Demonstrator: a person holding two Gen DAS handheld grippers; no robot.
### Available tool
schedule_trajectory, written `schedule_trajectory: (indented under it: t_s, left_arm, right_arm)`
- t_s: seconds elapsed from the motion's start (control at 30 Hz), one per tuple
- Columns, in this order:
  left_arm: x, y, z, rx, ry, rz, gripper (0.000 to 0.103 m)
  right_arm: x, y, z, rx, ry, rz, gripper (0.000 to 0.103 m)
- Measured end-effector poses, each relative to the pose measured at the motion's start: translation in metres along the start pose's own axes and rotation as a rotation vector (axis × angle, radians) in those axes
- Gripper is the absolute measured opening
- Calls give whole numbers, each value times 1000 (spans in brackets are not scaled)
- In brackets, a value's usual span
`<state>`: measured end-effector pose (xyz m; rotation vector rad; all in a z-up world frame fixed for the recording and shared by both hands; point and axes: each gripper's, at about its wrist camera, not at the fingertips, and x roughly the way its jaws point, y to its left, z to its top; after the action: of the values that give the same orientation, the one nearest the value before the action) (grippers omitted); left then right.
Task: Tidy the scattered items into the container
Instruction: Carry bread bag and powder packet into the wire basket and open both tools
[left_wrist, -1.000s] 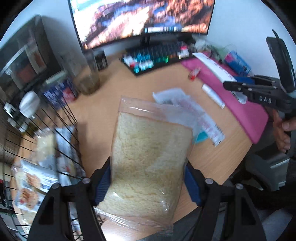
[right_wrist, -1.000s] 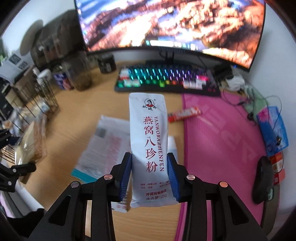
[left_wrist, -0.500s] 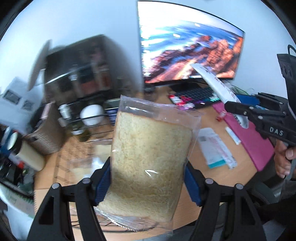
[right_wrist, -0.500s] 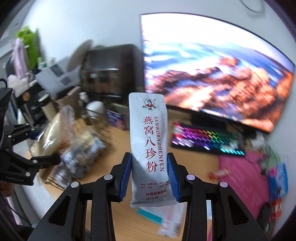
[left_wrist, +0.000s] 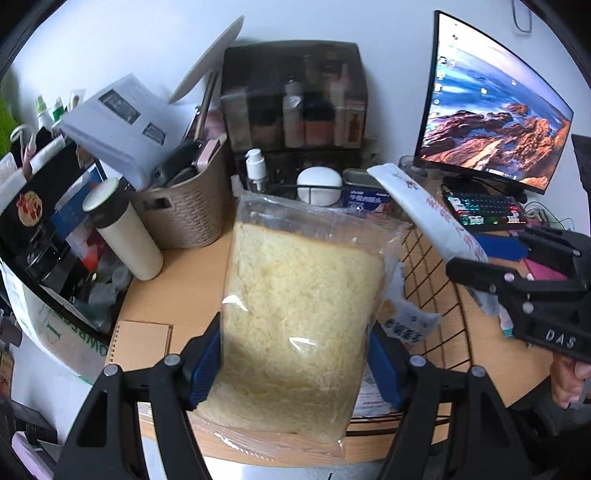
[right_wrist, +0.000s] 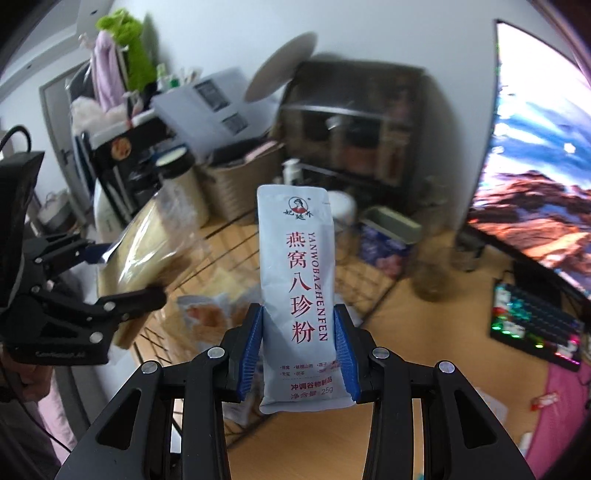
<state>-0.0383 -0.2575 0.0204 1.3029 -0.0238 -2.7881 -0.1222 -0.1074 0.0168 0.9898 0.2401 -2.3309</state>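
Observation:
My left gripper (left_wrist: 295, 363) is shut on a clear bag of sliced bread (left_wrist: 299, 310), held upright above the black wire basket (left_wrist: 436, 273). My right gripper (right_wrist: 297, 349) is shut on a white sachet with red Chinese print (right_wrist: 297, 277), also upright over the basket (right_wrist: 229, 243). The sachet (left_wrist: 424, 210) and right gripper (left_wrist: 517, 269) show at the right of the left wrist view. The bread (right_wrist: 147, 251) and left gripper (right_wrist: 110, 280) show at the left of the right wrist view. Snack packets (left_wrist: 406, 325) lie inside the basket.
A brown woven bin (left_wrist: 184, 214), a cream tumbler (left_wrist: 125, 232) and a dark cosmetics cabinet (left_wrist: 295, 110) stand behind the basket. A monitor (left_wrist: 491, 122) and lit keyboard (left_wrist: 484, 214) are at the right. A notebook (left_wrist: 140, 343) lies on the wooden desk at the left.
Both grippers have swung left from the desk's middle and risen to hover over the wire basket, each still holding its item. The keyboard and pink mat have slid to the right edge.

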Motion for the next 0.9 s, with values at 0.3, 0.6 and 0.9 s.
schedule_trajectory:
  t_s: [0.3, 0.6, 0.9]
  left_arm:
    - [13, 7, -2, 5, 9, -51, 76]
    - [16, 2, 0, 17, 31, -17, 81]
    - [-1, -6, 3, 13, -9, 14, 81]
  right_arm:
    - [21, 14, 3, -6, 33, -11, 39]
    - [22, 21, 9, -50, 33, -22, 53]
    - [4, 3, 8, 18, 13, -49, 53]
